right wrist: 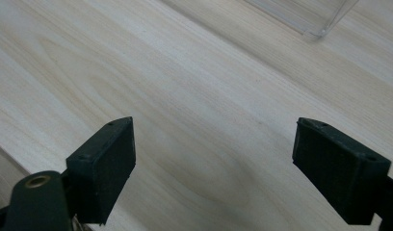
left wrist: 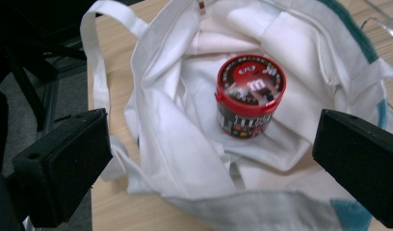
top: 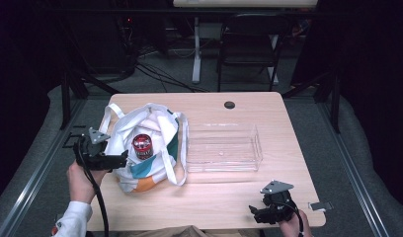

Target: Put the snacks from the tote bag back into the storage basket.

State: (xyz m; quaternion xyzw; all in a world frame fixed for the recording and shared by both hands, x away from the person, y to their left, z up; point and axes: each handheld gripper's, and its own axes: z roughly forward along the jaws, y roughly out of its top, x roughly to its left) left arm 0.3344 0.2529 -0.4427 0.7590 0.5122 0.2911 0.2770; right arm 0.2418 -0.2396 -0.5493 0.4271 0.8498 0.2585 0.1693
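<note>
Hovering with jaws spread wide and empty, the left gripper (top: 121,159) faces the mouth of a white tote bag (left wrist: 175,144), where a red-lidded candy tub (left wrist: 250,94) stands upright among the folds of cloth. The right gripper (top: 255,212), jaws equally wide and holding nothing, sits low over the bare wooden surface (right wrist: 194,96) near its front edge, well apart from the bag. Between them, just beside the tote, lies a clear plastic tray (top: 224,148).

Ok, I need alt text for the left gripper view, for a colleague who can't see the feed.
A red-lidded M&M's candy tub stands upright inside an open white tote bag lying on a light wooden table. The left claw is open, its two black jaws at the lower corners, wide apart on either side of the bag's mouth, touching nothing.
</note>
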